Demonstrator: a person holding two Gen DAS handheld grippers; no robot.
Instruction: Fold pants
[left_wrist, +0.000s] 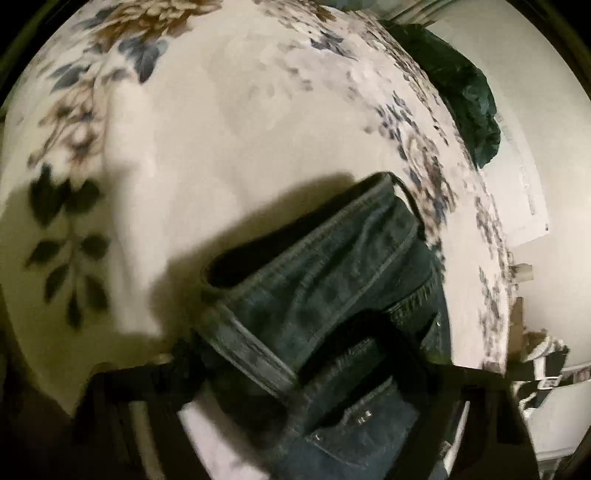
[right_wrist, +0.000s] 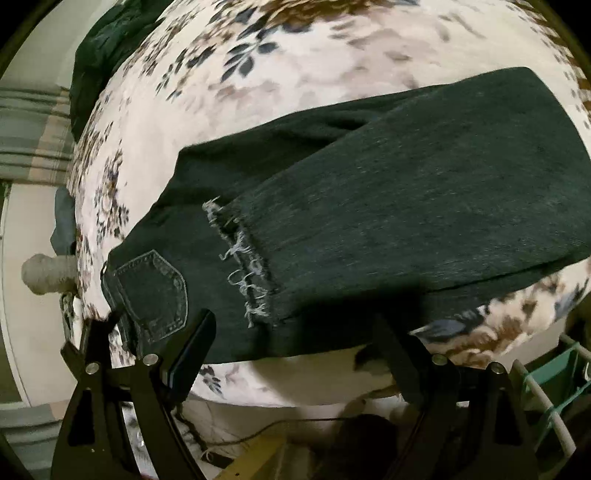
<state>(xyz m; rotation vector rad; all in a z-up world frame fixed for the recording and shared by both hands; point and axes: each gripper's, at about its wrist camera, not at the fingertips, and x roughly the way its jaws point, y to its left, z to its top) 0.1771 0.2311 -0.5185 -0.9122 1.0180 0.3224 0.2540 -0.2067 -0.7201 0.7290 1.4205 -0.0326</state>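
Left wrist view: left claw (left_wrist: 332, 373) clamping waistband of jeans (left_wrist: 325, 266), denim bunching between fingers, lifting over floral bedspread (left_wrist: 221, 129). Right wrist view: right claw (right_wrist: 295, 354) standing apart, gripping nothing; jeans (right_wrist: 406, 192) lying folded across bedspread (right_wrist: 258, 66), frayed hem (right_wrist: 240, 266) resting near back pocket (right_wrist: 155, 291).

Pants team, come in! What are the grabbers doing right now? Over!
Left gripper shut on jeans at the waistband. Right gripper open, holding nothing, just short of the frayed hem. Jeans folded over on the floral bedspread. Nothing in the way.
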